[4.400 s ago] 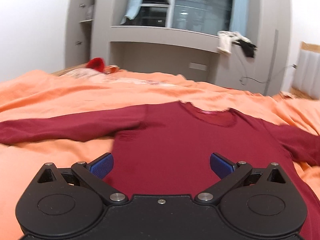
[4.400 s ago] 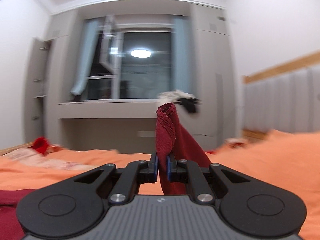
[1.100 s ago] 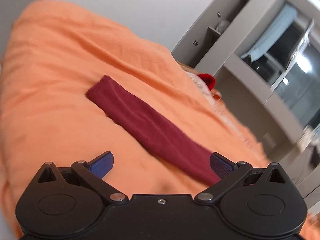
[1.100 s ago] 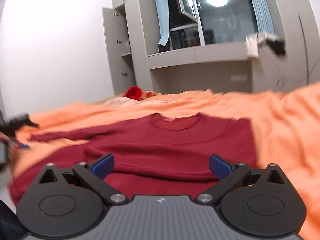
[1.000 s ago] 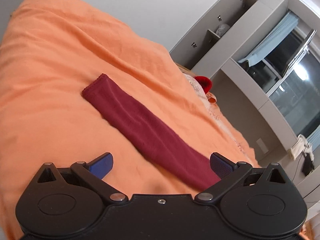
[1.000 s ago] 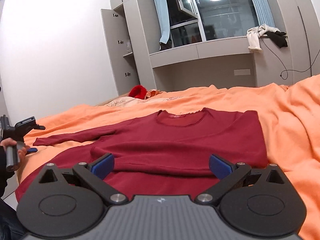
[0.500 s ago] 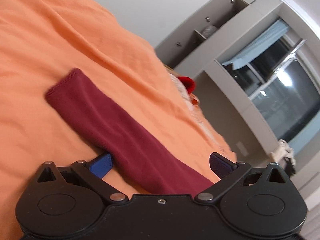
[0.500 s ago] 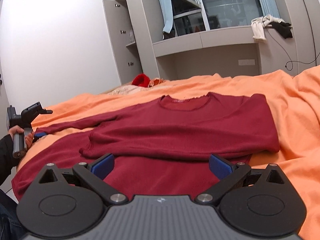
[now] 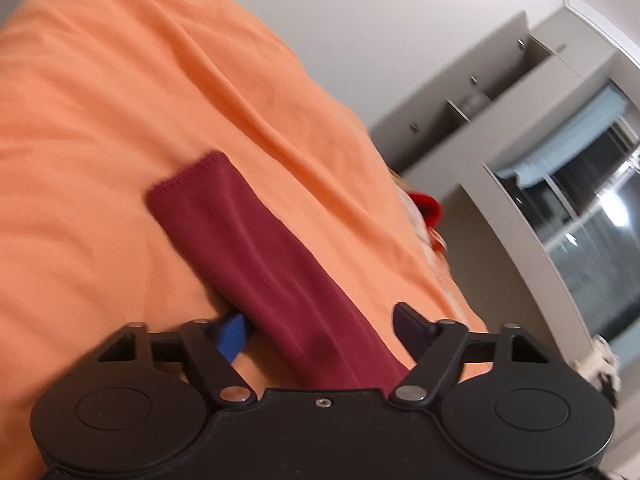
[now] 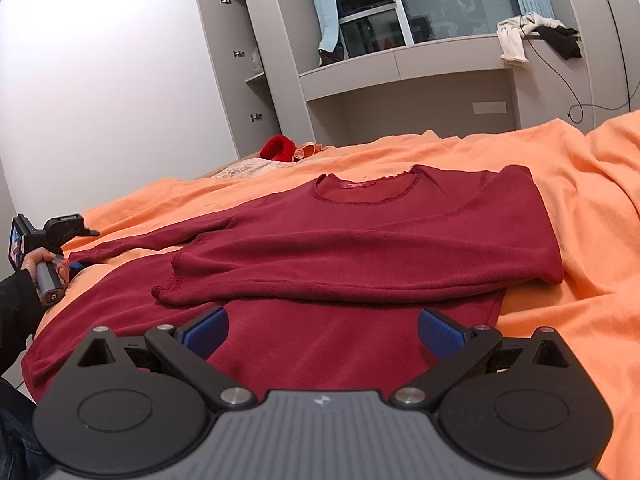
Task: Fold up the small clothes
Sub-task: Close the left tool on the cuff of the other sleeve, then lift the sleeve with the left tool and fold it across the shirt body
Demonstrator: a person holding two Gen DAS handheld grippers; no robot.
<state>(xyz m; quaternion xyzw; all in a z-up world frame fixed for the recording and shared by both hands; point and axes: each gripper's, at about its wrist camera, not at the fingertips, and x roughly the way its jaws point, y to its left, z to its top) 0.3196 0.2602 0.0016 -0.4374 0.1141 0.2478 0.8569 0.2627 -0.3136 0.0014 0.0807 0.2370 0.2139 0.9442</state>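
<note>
A dark red long-sleeved shirt [image 10: 360,232] lies flat on the orange bedspread [image 10: 580,184], its right sleeve folded across the chest. Its left sleeve [image 9: 256,248] stretches out to the left, cuff at the far end. My left gripper [image 9: 320,330] is open and straddles this sleeve near the cuff, low on the bed, one blue pad [image 9: 232,334] at the sleeve's edge. It also shows in the right wrist view [image 10: 70,258] at the sleeve's end. My right gripper [image 10: 322,330] is open and empty over the shirt's lower part.
A red item [image 10: 278,148] and pale patterned cloth [image 10: 244,168] lie at the bed's far side. Grey cupboards and a window ledge [image 10: 400,64] with draped clothes [image 10: 516,36] stand behind. The bed edge is at the left.
My left gripper has moved closer along the sleeve, its jaws closing partway around it. My right gripper has risen slightly and stays open over the shirt.
</note>
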